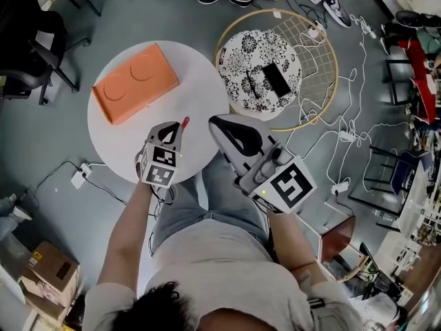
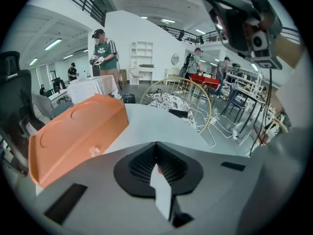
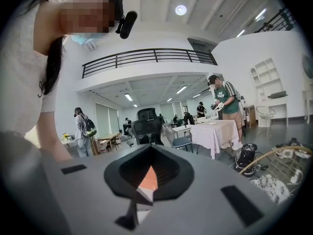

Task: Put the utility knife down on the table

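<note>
My left gripper [image 1: 176, 131] hovers over the near edge of the round white table [image 1: 200, 88], shut on the utility knife [image 1: 184, 123]. Only the knife's red end pokes out past the jaw tips. In the left gripper view the jaws [image 2: 156, 166] are closed, with a red speck of the knife [image 2: 156, 170] in the seam. My right gripper [image 1: 219, 125] is just to the right, at the table's near right rim; its jaws are shut and nothing shows between them. An orange box [image 1: 136, 81] lies on the far left of the table.
Right of the table, a floral round cushion [image 1: 258, 71] with a black flat object [image 1: 276, 79] sits inside a wooden hoop [image 1: 333, 81] and wire grid. White cables [image 1: 344, 136] trail on the floor. An office chair [image 1: 34, 54] stands at the left.
</note>
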`<state>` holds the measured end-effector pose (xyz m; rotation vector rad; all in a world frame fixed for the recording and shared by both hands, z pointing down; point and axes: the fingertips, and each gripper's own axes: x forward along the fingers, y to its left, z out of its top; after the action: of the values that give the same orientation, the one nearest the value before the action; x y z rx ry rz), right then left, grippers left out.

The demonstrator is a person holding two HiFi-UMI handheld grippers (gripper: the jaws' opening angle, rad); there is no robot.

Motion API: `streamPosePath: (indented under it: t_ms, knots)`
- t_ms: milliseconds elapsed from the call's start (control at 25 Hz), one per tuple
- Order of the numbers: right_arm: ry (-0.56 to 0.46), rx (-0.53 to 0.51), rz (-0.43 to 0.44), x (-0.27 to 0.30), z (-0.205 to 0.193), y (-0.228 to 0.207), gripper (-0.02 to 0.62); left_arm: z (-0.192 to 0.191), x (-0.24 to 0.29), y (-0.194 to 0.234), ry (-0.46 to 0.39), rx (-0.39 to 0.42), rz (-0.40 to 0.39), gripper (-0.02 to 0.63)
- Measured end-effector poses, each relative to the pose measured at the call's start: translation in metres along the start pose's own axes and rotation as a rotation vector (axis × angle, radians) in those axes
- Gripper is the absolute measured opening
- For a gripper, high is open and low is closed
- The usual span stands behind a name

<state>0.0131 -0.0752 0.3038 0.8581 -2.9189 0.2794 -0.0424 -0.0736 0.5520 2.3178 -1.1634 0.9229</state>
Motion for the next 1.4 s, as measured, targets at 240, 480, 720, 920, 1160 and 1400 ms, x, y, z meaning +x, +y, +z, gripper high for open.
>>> streamPosePath:
  t_ms: [240, 480, 720, 920, 1160, 1400]
  knots:
    - [-0.009, -0.020, 0.040, 0.008, 0.006, 0.023, 0.008, 0.040, -0.050, 0.002, -0.167, -0.028, 0.020, 0.009]
    - [-0.022, -0.040, 0.083, 0.012, 0.011, 0.054, 0.009, 0.081, -0.122, 0.000, -0.366, -0.070, 0.032, 0.009]
    - [-0.030, -0.064, 0.132, 0.017, 0.015, 0.087, 0.009, 0.110, -0.194, -0.004, -0.544, -0.068, 0.052, 0.008]
    - [-0.046, -0.075, 0.177, 0.018, 0.024, 0.111, 0.009, 0.126, -0.247, -0.013, -0.649, -0.045, 0.065, 0.008]
    - [-0.078, -0.095, 0.242, 0.020, 0.039, 0.143, 0.009, 0.129, -0.298, -0.021, -0.730, -0.024, 0.084, 0.008]
    - [-0.110, -0.108, 0.290, 0.025, 0.055, 0.169, 0.009, 0.124, -0.331, -0.019, -0.772, -0.009, 0.111, 0.008]
